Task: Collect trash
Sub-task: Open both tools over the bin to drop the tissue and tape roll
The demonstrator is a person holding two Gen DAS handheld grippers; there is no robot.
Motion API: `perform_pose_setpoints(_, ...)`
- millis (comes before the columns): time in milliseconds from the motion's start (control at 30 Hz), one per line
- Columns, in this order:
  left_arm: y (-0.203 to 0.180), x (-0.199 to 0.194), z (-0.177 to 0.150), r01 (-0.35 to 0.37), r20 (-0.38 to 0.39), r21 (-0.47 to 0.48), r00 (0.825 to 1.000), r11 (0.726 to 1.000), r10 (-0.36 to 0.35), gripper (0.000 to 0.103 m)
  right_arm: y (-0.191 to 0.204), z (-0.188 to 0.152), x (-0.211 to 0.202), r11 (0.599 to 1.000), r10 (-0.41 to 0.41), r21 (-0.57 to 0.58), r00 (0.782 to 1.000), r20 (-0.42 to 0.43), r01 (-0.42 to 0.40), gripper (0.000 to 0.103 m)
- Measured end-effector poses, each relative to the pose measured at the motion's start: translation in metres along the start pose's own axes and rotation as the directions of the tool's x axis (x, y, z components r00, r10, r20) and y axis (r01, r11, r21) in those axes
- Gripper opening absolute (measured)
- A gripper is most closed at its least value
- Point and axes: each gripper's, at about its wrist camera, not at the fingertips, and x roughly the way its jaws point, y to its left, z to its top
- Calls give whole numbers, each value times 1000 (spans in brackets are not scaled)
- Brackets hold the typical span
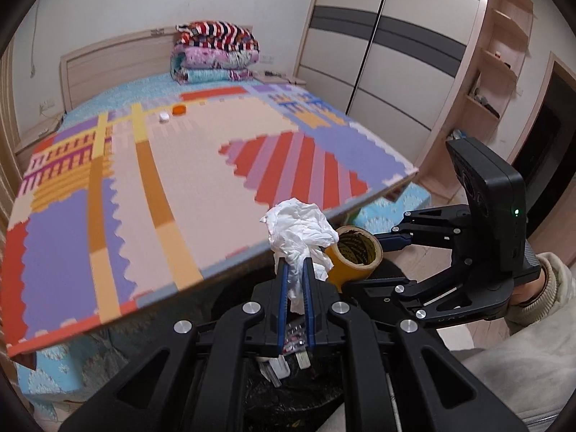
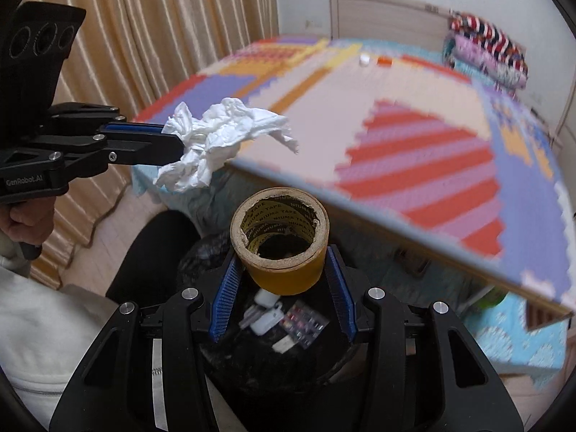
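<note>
My left gripper (image 1: 295, 270) is shut on a crumpled white tissue (image 1: 298, 230) and holds it above a black-lined trash bin (image 1: 288, 392). The tissue also shows in the right wrist view (image 2: 216, 140), held by the left gripper (image 2: 172, 147). My right gripper (image 2: 280, 270) is shut on a yellow tape roll (image 2: 280, 244), with its open core facing the camera, above the same bin (image 2: 273, 360). The roll shows in the left wrist view (image 1: 354, 255) just right of the tissue. The bin holds a blister pack (image 2: 306, 324) and small white items (image 2: 266, 318).
A colourful foam mat (image 1: 172, 180) lies on the bed, its edge overhanging just beyond the bin. A white cap (image 1: 164, 117) and an orange cap (image 1: 179, 109) sit far back on the mat. Folded quilts (image 1: 216, 54), a wardrobe (image 1: 388, 54) and curtains (image 2: 144, 36) surround.
</note>
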Motion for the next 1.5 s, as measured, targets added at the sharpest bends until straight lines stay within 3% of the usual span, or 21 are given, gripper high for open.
perform_pose_setpoints(267,14,48,-38,32,-143,-56,989,998,-40,8,2,-30,44,1000,23,14,994,-105,-21,47)
perform_pose_setpoints(467,23,77,-62,31,-234,-86,971,996,-51,8,-5,-43,71,999,26,31,983,-181,-21,47)
perform_pose_setpoints(1167,29,121,-105,14,-385,-139,920,990,-67,10,8,-67,105,1000,30,3,949,-314,-31,48)
perform_pose_setpoints(1200,31,121,-105,19,-381,-160,921,987,-80,16,7,-66,106,999,35,4,949,-313,-36,48)
perform_pose_setpoints(1267,34,121,-103,21,-374,-180,923,983,-88,38,8,-66,107,999,41,8,949,-313,-40,48)
perform_pose_setpoints(1300,33,119,-103,13,-364,-174,928,985,-77,55,8,-66,107,999,40,8,949,-313,-40,48)
perform_pose_setpoints(1500,30,111,-96,30,-338,-161,937,987,-83,57,6,-61,102,999,37,16,955,-294,-34,48)
